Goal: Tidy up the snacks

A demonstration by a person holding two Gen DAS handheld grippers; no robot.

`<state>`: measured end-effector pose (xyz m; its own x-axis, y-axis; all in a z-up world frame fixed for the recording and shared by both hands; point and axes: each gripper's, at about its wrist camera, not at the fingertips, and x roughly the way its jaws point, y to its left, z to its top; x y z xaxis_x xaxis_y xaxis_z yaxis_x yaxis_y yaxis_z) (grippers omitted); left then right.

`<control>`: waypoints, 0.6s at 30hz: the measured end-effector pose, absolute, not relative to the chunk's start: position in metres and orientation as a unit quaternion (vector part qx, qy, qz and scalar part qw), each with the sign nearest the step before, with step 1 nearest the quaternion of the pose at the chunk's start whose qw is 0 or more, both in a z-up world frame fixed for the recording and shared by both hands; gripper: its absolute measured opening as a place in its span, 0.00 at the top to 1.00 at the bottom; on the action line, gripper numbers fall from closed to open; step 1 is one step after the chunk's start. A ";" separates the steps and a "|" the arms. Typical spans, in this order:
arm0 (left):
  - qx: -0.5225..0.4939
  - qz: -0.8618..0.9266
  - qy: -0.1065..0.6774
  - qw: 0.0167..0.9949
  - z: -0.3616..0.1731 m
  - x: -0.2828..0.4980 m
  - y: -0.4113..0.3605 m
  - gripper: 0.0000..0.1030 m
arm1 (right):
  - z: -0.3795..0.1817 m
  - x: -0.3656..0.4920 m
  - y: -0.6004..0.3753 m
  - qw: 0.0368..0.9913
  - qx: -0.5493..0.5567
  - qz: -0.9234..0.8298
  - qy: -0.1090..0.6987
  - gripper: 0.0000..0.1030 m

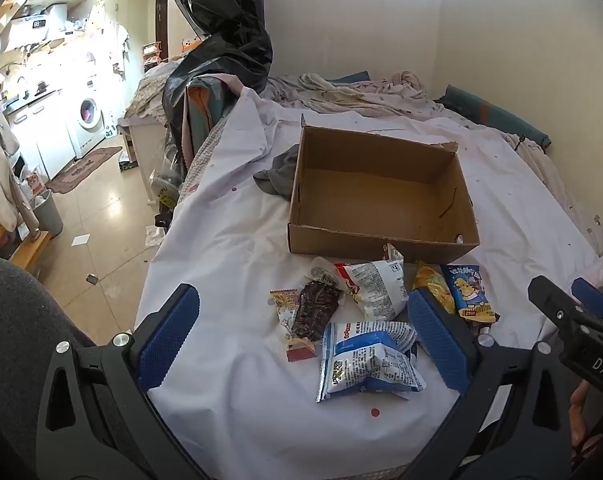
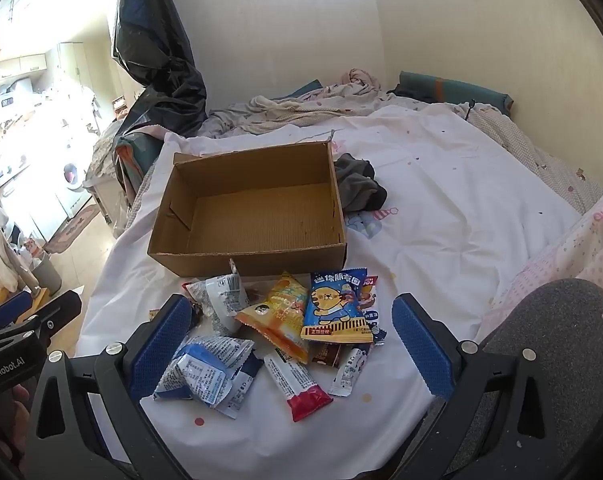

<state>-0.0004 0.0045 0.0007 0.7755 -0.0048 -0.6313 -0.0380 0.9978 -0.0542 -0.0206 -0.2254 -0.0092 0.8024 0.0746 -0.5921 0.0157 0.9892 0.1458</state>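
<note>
Both grippers hover with fingers spread wide and holding nothing: the left gripper (image 1: 303, 340) above a blue-and-white packet (image 1: 367, 360), the right gripper (image 2: 291, 346) above the snack pile (image 2: 289, 328). Those snacks lie loose on the white sheet (image 2: 441, 220), just in front of the cardboard box (image 2: 249, 216), whose near wall almost touches them. Bare sheet stretches right of the pile, while a grey cloth (image 2: 357, 188) lies against the box's side.

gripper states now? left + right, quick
Left gripper: open, holding nothing, above the snack packets.
Right gripper: open, holding nothing, above the same pile.
</note>
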 end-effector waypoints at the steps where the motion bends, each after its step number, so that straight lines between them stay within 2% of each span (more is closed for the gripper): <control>1: -0.033 0.009 0.334 0.942 0.000 0.000 0.004 0.00 | -0.009 -0.021 -0.225 0.947 0.072 0.016 0.314 0.00; 18: -0.033 0.008 0.334 0.942 0.001 0.000 0.004 0.00 | -0.009 -0.021 -0.226 0.946 0.073 0.016 0.314 0.00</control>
<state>-0.0005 0.0040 0.0011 0.7761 -0.0069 -0.6306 -0.0369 0.9977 -0.0564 -0.0209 -0.2259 -0.0092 0.8023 0.0765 -0.5919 0.0151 0.9888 0.1482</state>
